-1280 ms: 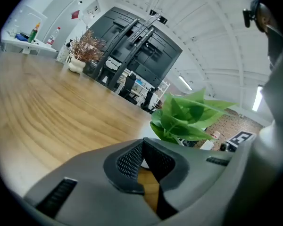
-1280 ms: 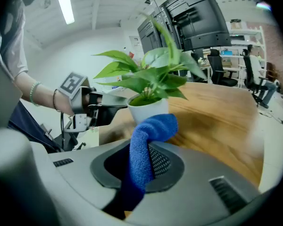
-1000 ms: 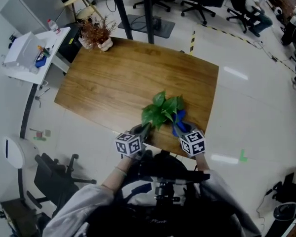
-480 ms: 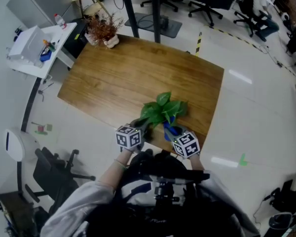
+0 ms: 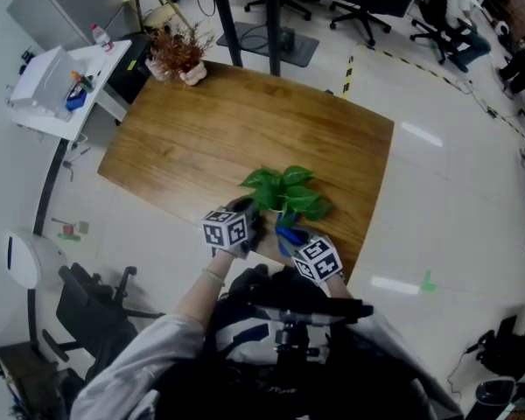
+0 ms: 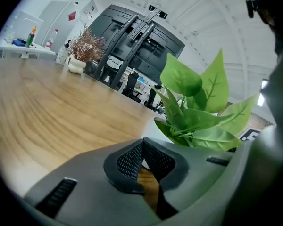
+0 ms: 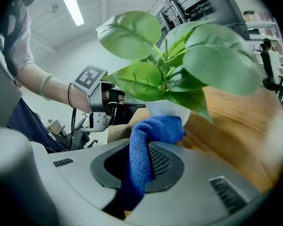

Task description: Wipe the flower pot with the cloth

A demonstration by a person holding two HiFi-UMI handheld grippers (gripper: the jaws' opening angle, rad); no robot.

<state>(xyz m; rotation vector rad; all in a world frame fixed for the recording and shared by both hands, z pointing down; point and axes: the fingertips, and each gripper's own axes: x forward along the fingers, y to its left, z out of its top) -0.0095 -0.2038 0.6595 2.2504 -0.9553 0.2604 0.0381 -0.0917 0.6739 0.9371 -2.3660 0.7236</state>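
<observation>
A leafy green plant stands in a white flower pot near the front edge of the wooden table; in the head view the leaves hide the pot. My right gripper is shut on a blue cloth, whose bunched end presses against the pot's near side. In the head view the cloth shows just under the leaves, ahead of the right gripper. My left gripper has its jaws closed at the pot's left edge, a white sliver showing between the pads. The left gripper sits left of the plant.
A dried plant in a small white pot stands at the table's far left corner. A white side table with bottles is off to the left. Office chairs stand beyond the far edge. The table's front edge is right beside the pot.
The right gripper has carried the cloth from the pot's right side round to its near side. The leaves have swung leftward, and the left gripper stays at the pot.
</observation>
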